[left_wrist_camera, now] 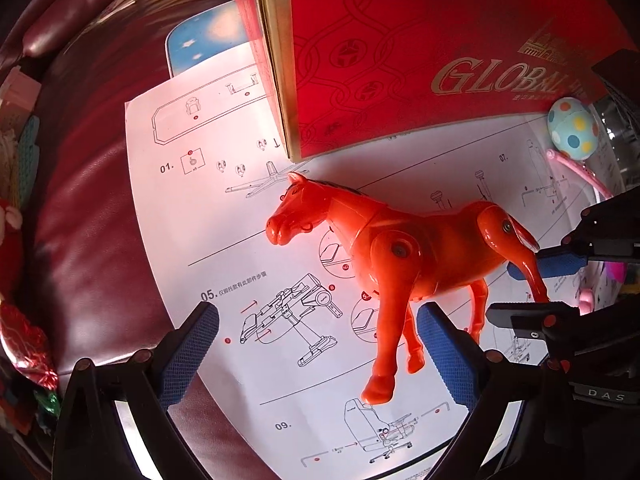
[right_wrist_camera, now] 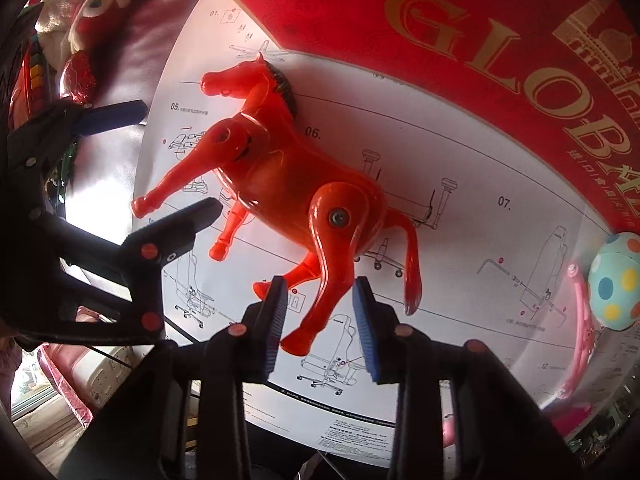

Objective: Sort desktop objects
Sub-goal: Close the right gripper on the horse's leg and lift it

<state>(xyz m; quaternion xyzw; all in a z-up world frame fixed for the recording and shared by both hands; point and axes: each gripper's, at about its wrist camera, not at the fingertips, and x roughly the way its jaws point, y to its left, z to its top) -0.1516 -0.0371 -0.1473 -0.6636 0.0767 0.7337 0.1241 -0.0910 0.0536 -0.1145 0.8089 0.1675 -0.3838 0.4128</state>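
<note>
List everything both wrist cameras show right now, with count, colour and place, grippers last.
toy horse: one, orange-red, lying on its side on the instruction sheet.
instruction sheet: one, white with line drawings, spread on the dark red leather surface.
box: one, red with gold lettering, standing on the sheet behind the horse.
spotted egg: one, pale blue with coloured dots, beside the box.
pink plastic piece: one, next to the egg.
plush toy: one, red and white, at the surface's edge.
left gripper: open, near the horse's front legs.
right gripper: open, astride a hind leg.
</note>
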